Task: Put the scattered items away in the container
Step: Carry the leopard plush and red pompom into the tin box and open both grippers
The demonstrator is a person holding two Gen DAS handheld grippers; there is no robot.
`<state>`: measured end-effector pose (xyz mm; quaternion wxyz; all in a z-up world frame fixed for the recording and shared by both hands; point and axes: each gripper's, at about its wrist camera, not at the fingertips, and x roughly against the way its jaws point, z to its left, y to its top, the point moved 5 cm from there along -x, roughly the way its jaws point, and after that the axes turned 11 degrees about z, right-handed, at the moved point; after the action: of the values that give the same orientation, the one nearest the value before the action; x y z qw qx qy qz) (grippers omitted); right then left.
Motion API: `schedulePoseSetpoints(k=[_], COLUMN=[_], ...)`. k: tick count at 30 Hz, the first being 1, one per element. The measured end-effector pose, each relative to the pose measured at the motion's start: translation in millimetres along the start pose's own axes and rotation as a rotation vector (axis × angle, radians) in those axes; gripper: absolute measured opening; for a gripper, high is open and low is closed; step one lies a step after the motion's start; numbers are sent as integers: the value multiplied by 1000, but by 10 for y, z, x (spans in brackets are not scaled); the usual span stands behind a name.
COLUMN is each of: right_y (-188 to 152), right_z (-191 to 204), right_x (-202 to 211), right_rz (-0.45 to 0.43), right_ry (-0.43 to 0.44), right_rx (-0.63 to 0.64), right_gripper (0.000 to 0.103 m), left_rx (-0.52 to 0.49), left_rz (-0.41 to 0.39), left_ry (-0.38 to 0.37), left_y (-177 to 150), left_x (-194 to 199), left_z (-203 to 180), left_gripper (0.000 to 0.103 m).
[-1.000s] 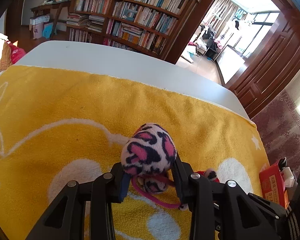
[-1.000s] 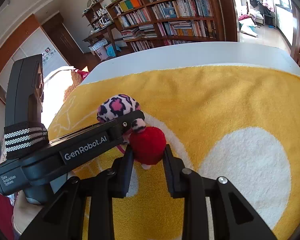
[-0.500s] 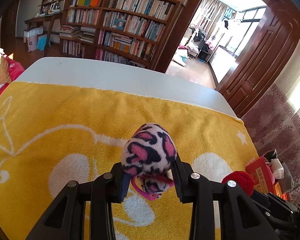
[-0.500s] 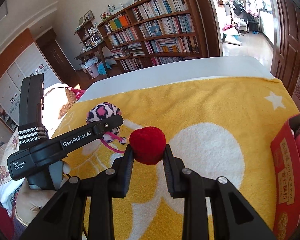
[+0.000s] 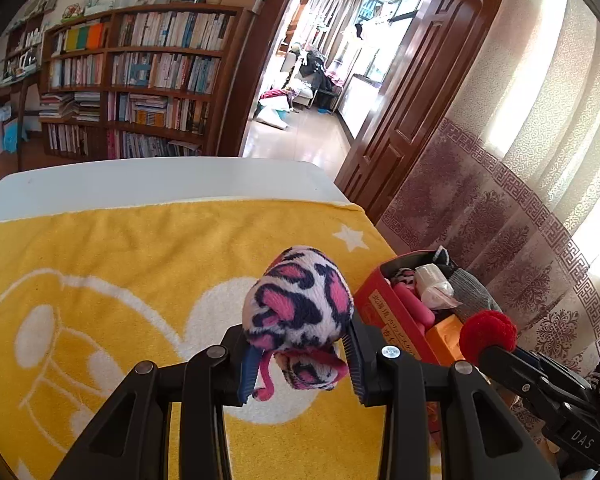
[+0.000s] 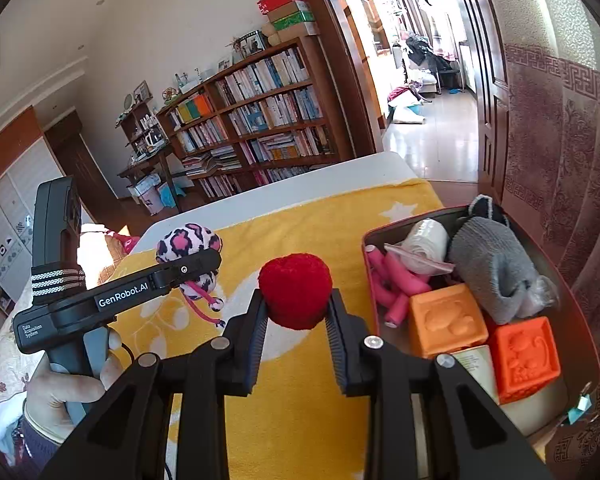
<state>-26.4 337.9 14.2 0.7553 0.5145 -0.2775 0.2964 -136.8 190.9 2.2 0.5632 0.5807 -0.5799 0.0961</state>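
My left gripper (image 5: 300, 354) is shut on a pink leopard-print plush toy (image 5: 300, 304) with a pink cord, held above the yellow towel (image 5: 120, 264). My right gripper (image 6: 296, 320) is shut on a red pompom ball (image 6: 295, 290), held just left of the red box (image 6: 370, 280). The box (image 5: 396, 320) holds pink rollers (image 6: 396, 280), a grey sock (image 6: 488, 268), a white roll (image 6: 424, 244) and two orange blocks (image 6: 446, 322). The left gripper and its toy (image 6: 188, 240) show in the right wrist view. The red ball (image 5: 488, 334) shows over the box in the left wrist view.
The towel covers a white table (image 5: 160, 182). A bookshelf (image 5: 140, 92) and an open doorway (image 5: 312, 80) stand behind it. A patterned curtain (image 5: 500, 220) hangs close behind the box at the right. A small clip (image 6: 582, 402) lies at the box's near right.
Both grippers have lifted their toys off the towel and carried them to the right, toward the red box. The box has come fully into both views.
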Motion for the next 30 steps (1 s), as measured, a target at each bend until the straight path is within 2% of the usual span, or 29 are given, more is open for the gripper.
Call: schedulePoseSetpoints(k=[9, 13, 17, 18, 22, 23, 24, 25, 30], right_y=[-221, -298, -421, -437, -467, -474, -476, -479, -501], right_z=[-698, -851, -1008, -1026, -1081, -1100, -1118, -1142, -1240], right_x=[537, 550, 533, 524, 511, 516, 521, 535, 637], right_rz=[-53, -44, -23, -17, -9, -11, -13, -16, -45], right_ry=[-107, -142, -223, -238, -252, -251, -248, -246, -240], right_rx=[-76, -90, -90, -86, -84, -89, -95, -104, -157], right_gripper=[32, 32, 35, 35, 41, 42, 44, 46, 49], left_rx=[-154, -203, -202, -203, -216, -217, -215, -210, -197], left_rz=[49, 79, 115, 131, 169, 171, 168, 156, 110], left_ry=[-161, -173, -151, -145, -156, -166, -175, -175, -166], left_y=[-189, -265, -340, -368, -457, -471, -479, -476, -415], left_x=[-131, -264, -495, -556, -699, -714, -709, -696, -551], left_z=[-1152, -1464, -1552, -1553, -1616, -1638, -1645, -1646, -1567], left_gripper=[38, 38, 38, 41, 44, 48, 65, 72, 72])
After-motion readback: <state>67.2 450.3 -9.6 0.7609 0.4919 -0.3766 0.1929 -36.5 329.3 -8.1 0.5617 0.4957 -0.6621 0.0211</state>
